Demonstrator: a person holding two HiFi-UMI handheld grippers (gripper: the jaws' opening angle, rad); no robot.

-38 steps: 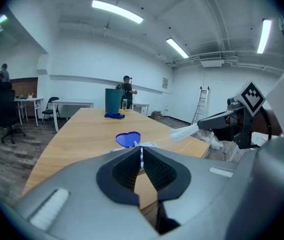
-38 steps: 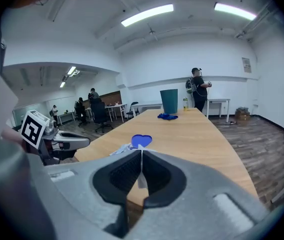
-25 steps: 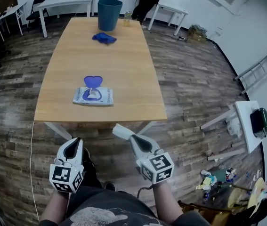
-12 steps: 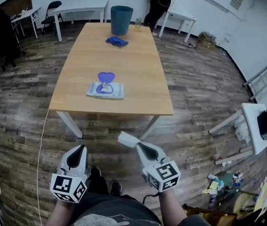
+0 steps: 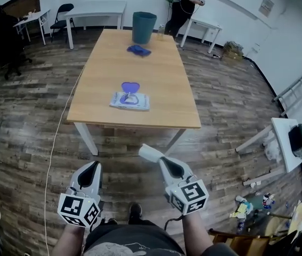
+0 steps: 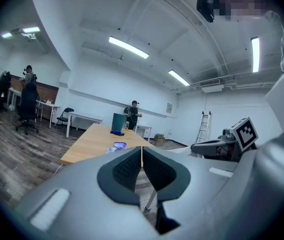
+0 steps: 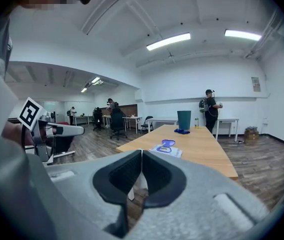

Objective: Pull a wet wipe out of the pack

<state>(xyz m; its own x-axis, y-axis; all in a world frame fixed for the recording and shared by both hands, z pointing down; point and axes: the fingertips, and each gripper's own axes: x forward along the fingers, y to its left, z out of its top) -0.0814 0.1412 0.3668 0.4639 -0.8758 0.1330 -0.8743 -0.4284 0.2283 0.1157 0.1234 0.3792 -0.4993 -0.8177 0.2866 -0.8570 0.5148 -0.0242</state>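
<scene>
Head view: left claw clenched, right claw grasping wipe; pack on table, well beyond both.

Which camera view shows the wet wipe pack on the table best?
The head view: it looks down on the wet wipe pack, so its whole top and its open blue lid show. In the left gripper view the pack is tiny, just above the jaws. In the right gripper view the pack is small and seen nearly edge-on.
</scene>
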